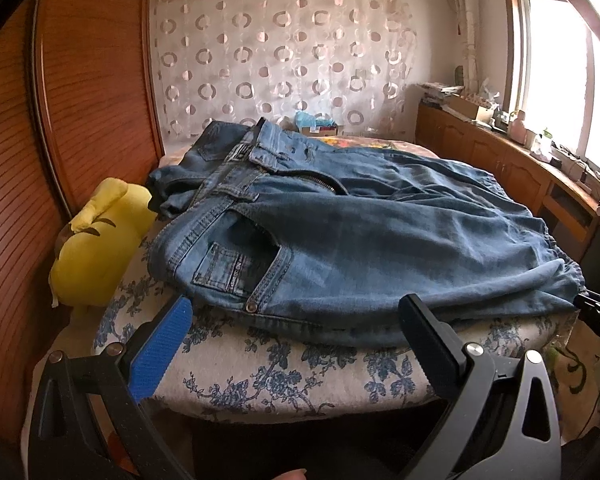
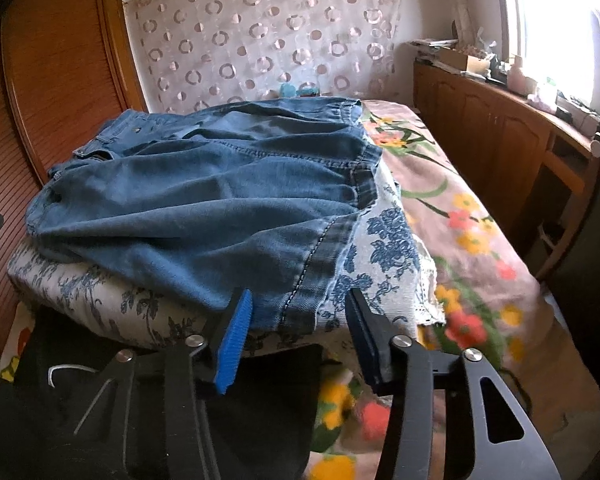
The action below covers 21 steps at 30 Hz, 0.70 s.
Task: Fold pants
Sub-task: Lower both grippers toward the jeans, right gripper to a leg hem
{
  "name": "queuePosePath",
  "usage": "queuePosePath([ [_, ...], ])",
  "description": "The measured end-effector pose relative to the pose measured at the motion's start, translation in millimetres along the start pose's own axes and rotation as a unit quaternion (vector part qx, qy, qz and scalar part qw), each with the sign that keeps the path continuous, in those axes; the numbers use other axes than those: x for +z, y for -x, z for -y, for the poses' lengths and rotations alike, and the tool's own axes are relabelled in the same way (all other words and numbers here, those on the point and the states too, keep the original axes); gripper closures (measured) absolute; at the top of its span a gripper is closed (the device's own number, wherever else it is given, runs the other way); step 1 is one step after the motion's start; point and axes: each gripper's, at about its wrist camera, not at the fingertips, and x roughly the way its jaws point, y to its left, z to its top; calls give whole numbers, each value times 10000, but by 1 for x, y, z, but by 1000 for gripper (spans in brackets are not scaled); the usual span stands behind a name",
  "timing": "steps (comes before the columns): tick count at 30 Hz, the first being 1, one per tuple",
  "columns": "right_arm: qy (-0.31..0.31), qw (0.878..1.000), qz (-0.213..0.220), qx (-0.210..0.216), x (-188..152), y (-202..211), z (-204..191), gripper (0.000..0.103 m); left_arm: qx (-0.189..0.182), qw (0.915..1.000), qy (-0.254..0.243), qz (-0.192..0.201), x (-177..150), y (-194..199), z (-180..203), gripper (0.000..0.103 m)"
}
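Note:
Blue denim pants (image 1: 340,232) lie spread on a blue-flowered white cloth (image 1: 268,376) on the bed, waistband and pockets to the left, legs to the right. My left gripper (image 1: 296,312) is open and empty, just short of the pants' near edge by the front pocket. In the right wrist view the pants (image 2: 204,200) lie with a dark hem (image 2: 320,272) at the near right. My right gripper (image 2: 298,300) is open, its jaws on either side of that hem end, not closed on it.
A yellow plush toy (image 1: 96,240) lies left of the pants against the wooden headboard (image 1: 80,80). A flowered pink bedspread (image 2: 472,240) covers the bed to the right. A wooden cabinet (image 2: 500,136) with clutter stands under the window. Dark fabric (image 2: 100,400) lies below the right gripper.

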Motion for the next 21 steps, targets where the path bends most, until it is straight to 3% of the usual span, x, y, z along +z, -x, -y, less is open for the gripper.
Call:
queuePosePath([
  [9, -35, 9996, 104, 263, 0, 8, 15, 93, 51, 9999, 104, -17, -4, -3, -8, 0],
  [21, 198, 9889, 1473, 29, 55, 84, 22, 95, 100, 9994, 304, 115, 0, -5, -40, 0],
])
